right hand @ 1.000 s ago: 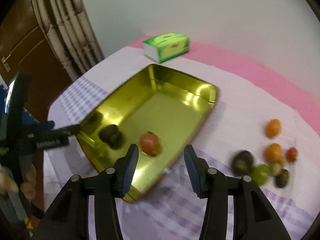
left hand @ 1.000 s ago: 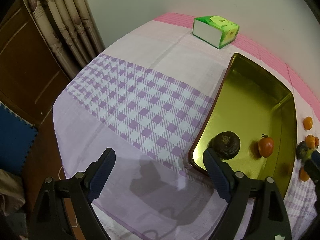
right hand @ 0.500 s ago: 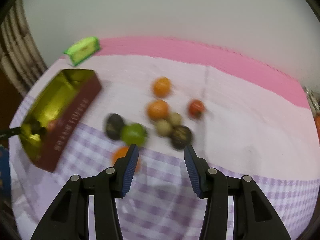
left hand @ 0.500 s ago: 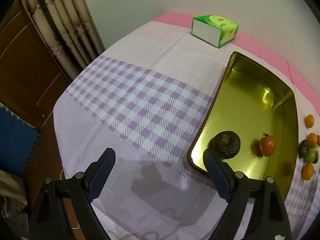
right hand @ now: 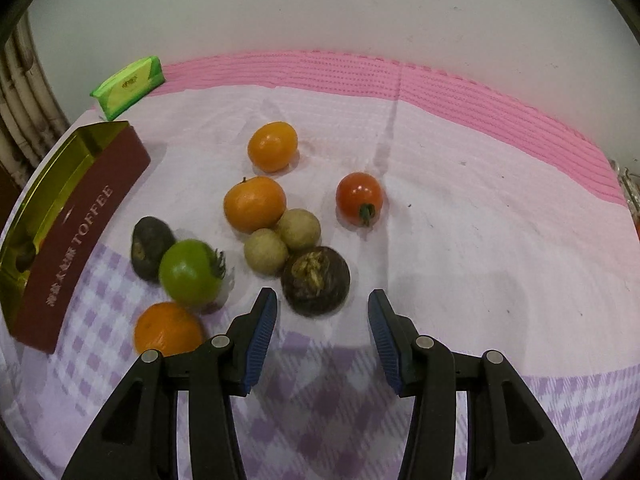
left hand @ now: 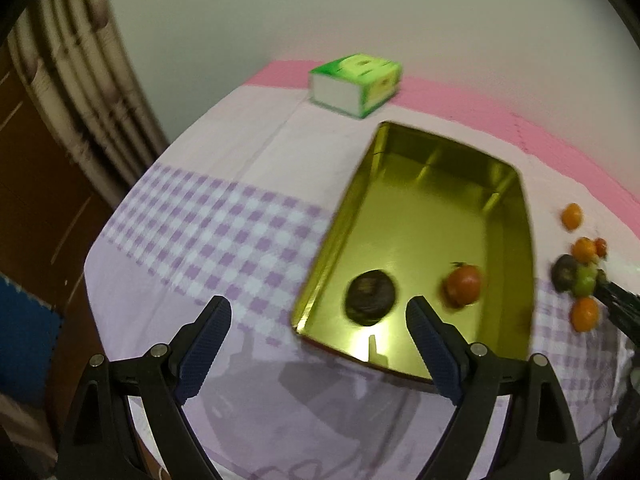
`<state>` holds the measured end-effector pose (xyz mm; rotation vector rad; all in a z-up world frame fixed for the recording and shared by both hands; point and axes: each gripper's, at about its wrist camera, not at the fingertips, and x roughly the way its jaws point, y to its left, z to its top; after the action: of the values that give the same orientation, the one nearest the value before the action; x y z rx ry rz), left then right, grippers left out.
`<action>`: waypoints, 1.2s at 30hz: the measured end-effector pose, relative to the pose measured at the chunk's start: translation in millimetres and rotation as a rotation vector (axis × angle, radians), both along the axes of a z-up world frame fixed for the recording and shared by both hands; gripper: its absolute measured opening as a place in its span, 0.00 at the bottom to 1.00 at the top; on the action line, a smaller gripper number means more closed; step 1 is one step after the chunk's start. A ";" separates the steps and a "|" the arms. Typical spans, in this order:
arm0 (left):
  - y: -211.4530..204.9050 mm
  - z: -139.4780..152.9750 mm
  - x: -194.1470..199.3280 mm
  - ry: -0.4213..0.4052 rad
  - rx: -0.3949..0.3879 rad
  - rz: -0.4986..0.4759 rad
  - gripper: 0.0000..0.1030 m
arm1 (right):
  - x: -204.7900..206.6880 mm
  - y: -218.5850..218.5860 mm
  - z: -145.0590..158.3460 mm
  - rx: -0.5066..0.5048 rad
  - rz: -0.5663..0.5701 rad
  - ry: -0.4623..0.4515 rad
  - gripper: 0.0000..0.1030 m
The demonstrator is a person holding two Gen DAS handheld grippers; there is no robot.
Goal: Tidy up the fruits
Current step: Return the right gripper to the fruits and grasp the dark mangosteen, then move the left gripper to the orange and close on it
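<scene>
In the left wrist view a gold tin tray (left hand: 516,184) holds a dark round fruit (left hand: 370,298) and a red tomato (left hand: 463,289). My left gripper (left hand: 318,336) hangs open over the tray's near corner, nothing between its fingers. In the right wrist view several fruits lie on the cloth: a dark brown fruit (right hand: 315,280), two tan ones (right hand: 266,256), a green tomato (right hand: 191,273), oranges (right hand: 254,203), a red tomato (right hand: 359,198). My right gripper (right hand: 322,334) is open, just short of the dark brown fruit. The tray's maroon side (right hand: 76,240) stands at the left.
A green tissue box (left hand: 355,82) sits at the back of the table by the wall. Curtains and a wooden door (left hand: 48,168) stand to the left, past the table's edge. Part of the right gripper (left hand: 618,308) shows beside the fruit pile.
My right gripper swung from over the tray across to the fruit pile and came lower. The left gripper lifted and turned, bringing more of the tray into view.
</scene>
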<state>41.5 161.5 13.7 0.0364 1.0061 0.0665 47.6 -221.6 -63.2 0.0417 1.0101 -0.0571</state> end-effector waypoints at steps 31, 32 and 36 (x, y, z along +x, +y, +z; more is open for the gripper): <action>-210.3 -20.7 -9.0 0.070 -0.011 -0.484 0.85 | -21.9 -39.0 -6.1 -0.040 -0.051 -0.079 0.37; -214.1 -23.3 -9.8 0.082 -0.018 -0.496 0.85 | -23.4 -43.7 -6.4 -0.036 -0.060 -0.081 0.37; -230.9 -34.6 -11.6 0.121 -0.047 -0.533 0.85 | -26.3 -54.7 -7.4 -0.034 -0.070 -0.099 0.37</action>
<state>29.9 -69.3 -20.9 0.2666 1.0901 -0.4508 21.3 -276.2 -70.6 0.0484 0.9082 -0.1343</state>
